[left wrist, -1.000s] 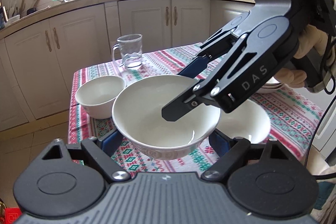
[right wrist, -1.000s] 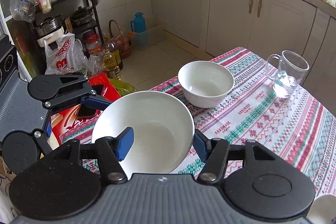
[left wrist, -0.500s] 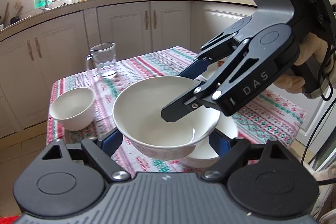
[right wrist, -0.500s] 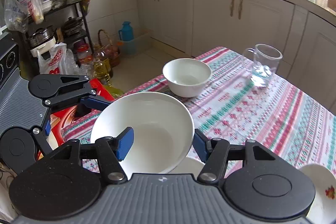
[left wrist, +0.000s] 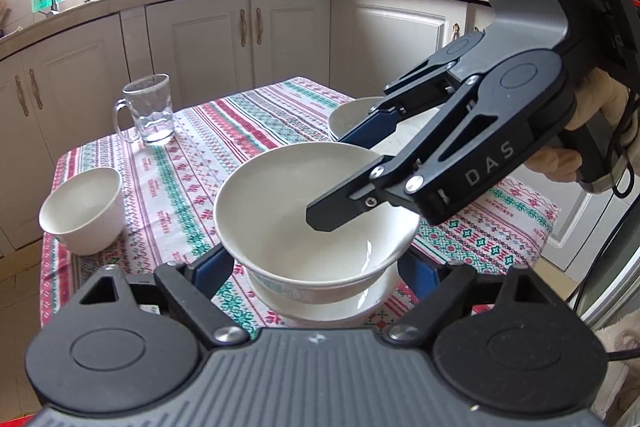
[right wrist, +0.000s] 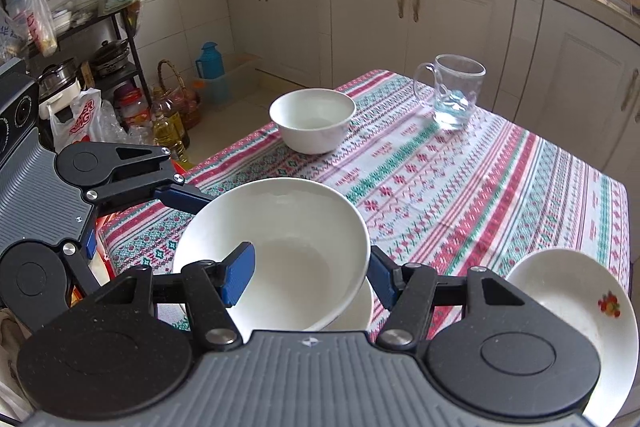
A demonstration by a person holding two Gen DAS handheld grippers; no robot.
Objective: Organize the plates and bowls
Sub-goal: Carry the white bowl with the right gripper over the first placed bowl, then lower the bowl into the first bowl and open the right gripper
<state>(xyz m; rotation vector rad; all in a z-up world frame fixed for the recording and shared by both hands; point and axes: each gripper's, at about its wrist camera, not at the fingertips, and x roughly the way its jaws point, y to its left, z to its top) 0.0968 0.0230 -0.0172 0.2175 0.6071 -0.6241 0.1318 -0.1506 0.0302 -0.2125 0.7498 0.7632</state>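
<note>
You had the big bowl (left wrist: 316, 211) gripped by both claws at once, lifted clear of the cloth (left wrist: 248, 139). Your right claw (right wrist: 308, 279) was narrow, pinching the bowl's rim: one blue pad inside the bowl, the other outside the wall. Your left claw (left wrist: 314, 263) stood wider, one pad at each side of the bowl's body low down; it looked to cradle the bowl, though whether the pads truly pressed I could not tell. Directly under the big bowl sat a second bowl (left wrist: 340, 307), only its lower edge peeking out, so the gap between them was hidden. That was the relation that mattered: the target lay straight below the big bowl, not off to any side, so I judged the next move to be a plain lowering with the bowl kept level. The small bowl (left wrist: 82, 211) stood well left of the big bowl, the mug (left wrist: 150, 115) beyond it, and a plate (right wrist: 576, 315) just to its right.
</note>
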